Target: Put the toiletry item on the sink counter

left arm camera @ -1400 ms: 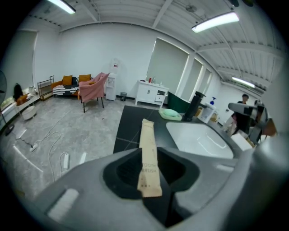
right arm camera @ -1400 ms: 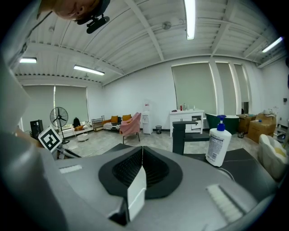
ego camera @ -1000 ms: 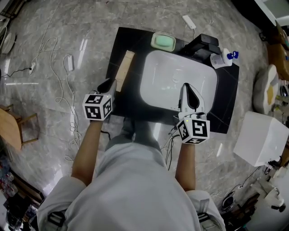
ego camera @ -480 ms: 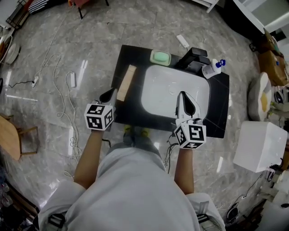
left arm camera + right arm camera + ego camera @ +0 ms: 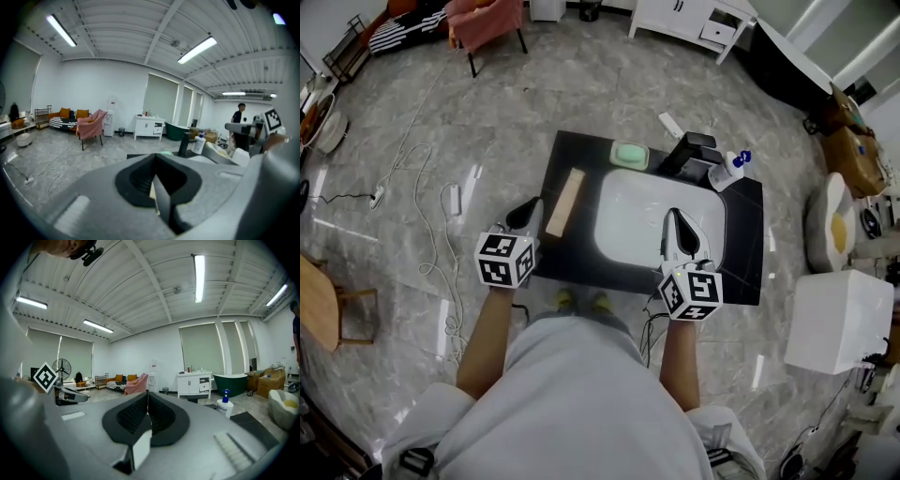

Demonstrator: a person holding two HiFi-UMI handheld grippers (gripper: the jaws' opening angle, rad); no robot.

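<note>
The tan box lies flat on the black counter at 9 o'clock of the white basin. The left gripper is just beside the box at its 8 o'clock, claws pressed together on nothing. The right gripper hangs over the basin with its body crossing the 5 o'clock rim, claws likewise pressed together and empty. A green soap sits at the basin's 12 o'clock, a black tap at 1 o'clock and a pump bottle at 2 o'clock.
</note>
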